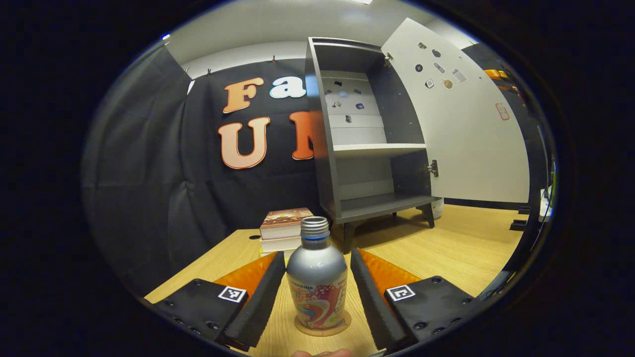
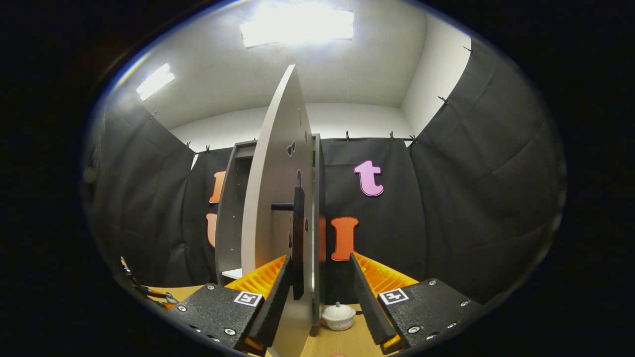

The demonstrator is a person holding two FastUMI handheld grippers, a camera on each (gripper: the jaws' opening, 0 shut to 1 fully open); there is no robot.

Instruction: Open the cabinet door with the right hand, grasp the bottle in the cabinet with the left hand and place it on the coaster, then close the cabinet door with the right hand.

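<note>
In the left gripper view, the left gripper (image 1: pixel 317 297) stands wide, its two fingers (image 1: pixel 258 302) set to either side of one bottle (image 1: pixel 316 280). There is a clear gap between each finger and the bottle's body, so nothing is clamped. The bottle stands upright on one round coaster (image 1: pixel 322 327), dead centre between the fingers, with the coaster's edge peeking out around its base. Ahead of the left finger lies a stack of books (image 1: pixel 285 229), at least two, close to the near edge of the table (image 1: pixel 466 248). Ahead and to the right stands one cabinet (image 1: pixel 367 148), raised on short legs, with an upper and a lower compartment split by one shelf. Its single door (image 1: pixel 461 119) is swung wide to the right. The tabletop between the claw and the cabinet lies bare, giving free room to the right and ahead.

In the right gripper view, the right gripper (image 2: pixel 317 292) is also spread wide. The cabinet door (image 2: pixel 278 198) is seen edge-on, rising between the fingers nearer the left one (image 2: pixel 273 302). One dark handle (image 2: pixel 297 238) juts from the door just beside that finger; whether they touch I cannot tell. The right finger has open space beside it. One small white lidded pot (image 2: pixel 338 316) sits low between the fingers, beyond the door.
</note>
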